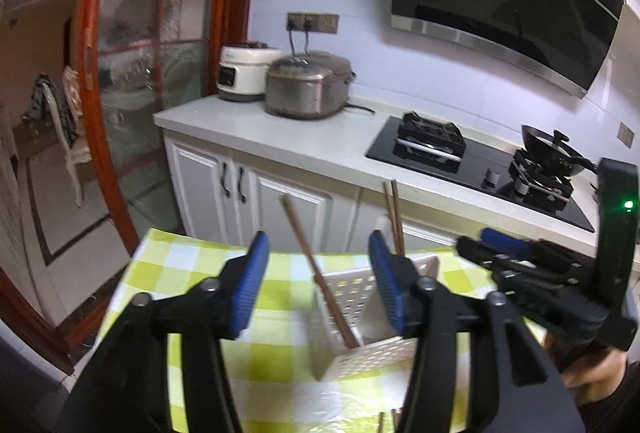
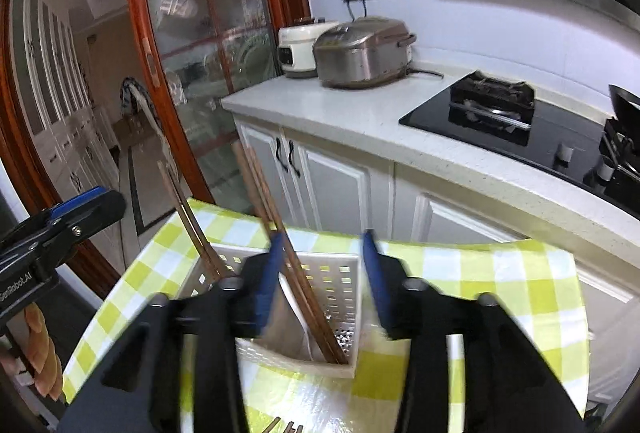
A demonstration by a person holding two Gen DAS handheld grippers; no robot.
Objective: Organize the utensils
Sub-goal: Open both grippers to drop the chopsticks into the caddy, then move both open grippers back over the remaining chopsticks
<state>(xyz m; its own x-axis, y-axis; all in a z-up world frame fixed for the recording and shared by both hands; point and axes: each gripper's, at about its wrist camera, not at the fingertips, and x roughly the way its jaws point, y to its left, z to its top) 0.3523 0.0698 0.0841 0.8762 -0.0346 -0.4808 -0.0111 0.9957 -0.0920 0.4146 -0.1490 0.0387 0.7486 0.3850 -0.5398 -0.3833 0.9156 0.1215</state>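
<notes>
Left tongs (image 1: 318, 275): jaws stand apart with blue pads facing each other – nothing pressed between them; they hang above the tabletop, pointing down at the holder.
Right tongs (image 2: 322, 275): jaws parted too, gripping nothing; a pair of chopsticks crosses just in front of the left-hand pad, but whether it touches the pad I cannot tell.
Utensil holder (image 1: 348, 293): white perforated plastic, standing upright on the checked cloth, seen between and beyond the jaws in both wrist views; divided inside into compartments.
Chopsticks, single (image 1: 316, 273): brown, leaning toward the left in the holder's left compartment, tip sticking well above the rim.
Chopsticks, pair (image 2: 280, 233): brown, standing together in the right compartment, tilted to the left and rising above the rim.
White spoon (image 2: 298, 313): lies in the same compartment beside the pair – only part of it shows.
Tabletop (image 2: 480, 273): covered by a yellow-green and white checked cloth under a clear sheet; more brown utensil ends peek in at the bottom edge.
Hands: fingers (image 2: 40, 353) wrap the left tool's handle at the picture's left edge.
Background: white kitchen counter (image 1: 280, 137) with a metal rice cooker (image 1: 310, 85), a white cooker (image 1: 244, 73), a black gas hob (image 1: 460, 161) and a dark pan (image 1: 556, 149); a red-framed glass door (image 1: 152, 73) stands to the left.
</notes>
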